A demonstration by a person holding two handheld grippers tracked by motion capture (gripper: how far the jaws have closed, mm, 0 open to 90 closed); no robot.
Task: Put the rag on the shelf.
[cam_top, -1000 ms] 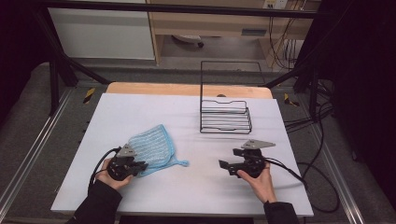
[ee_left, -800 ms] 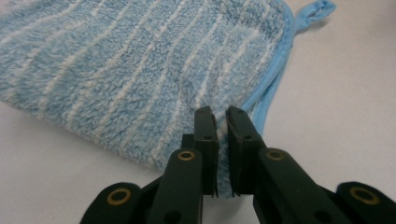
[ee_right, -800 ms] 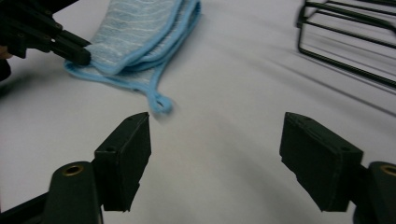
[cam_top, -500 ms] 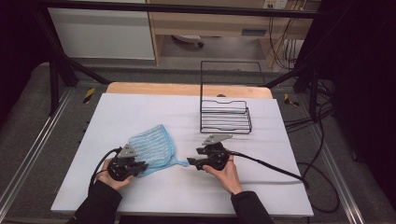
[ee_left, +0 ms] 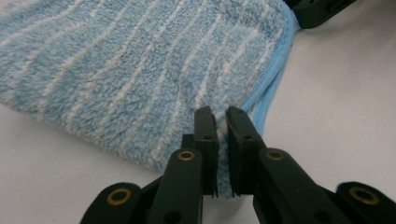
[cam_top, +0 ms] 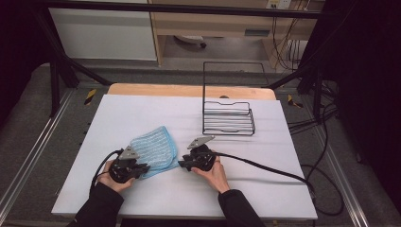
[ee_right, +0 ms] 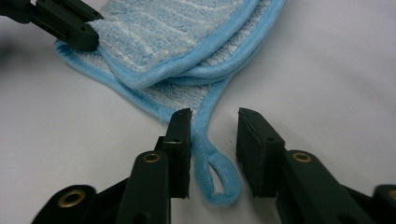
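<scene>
Left tongs (ee_left: 220,122): jaws nearly together, clamped on the near edge of the blue striped cloth (ee_left: 140,70), with pile pinched between the pads. In the high view the left tongs (cam_top: 141,169) lie low over the table (cam_top: 142,113), held by the left hand (cam_top: 116,176), forearm entering from the bottom edge, jaws pointing right toward the cloth (cam_top: 153,150).

Right tongs (ee_right: 214,128): jaws part open and have just been closing. The cloth's hanging loop (ee_right: 219,179) lies between them, touching the left pad; the right pad stands clear of it, so there is no grip yet. In the high view the right tongs (cam_top: 182,165) point left at the cloth's right corner, held by the right hand (cam_top: 213,171), with the cable (cam_top: 265,166) trailing right across the table.

The cloth lies folded on the front left of the table, between the two tongs. Its bound edge (ee_right: 187,70) is doubled over at the right corner. Open table surface lies in front of and to the right of the hands. The wire rack (cam_top: 228,118) stands well apart, farther back and to the right.

Change from the earlier frames: the right tongs have moved left from the front right of the table to the cloth corner. The left tongs have stayed in place on the cloth. The cloth now lies more bunched, its right tip drawn in.
</scene>
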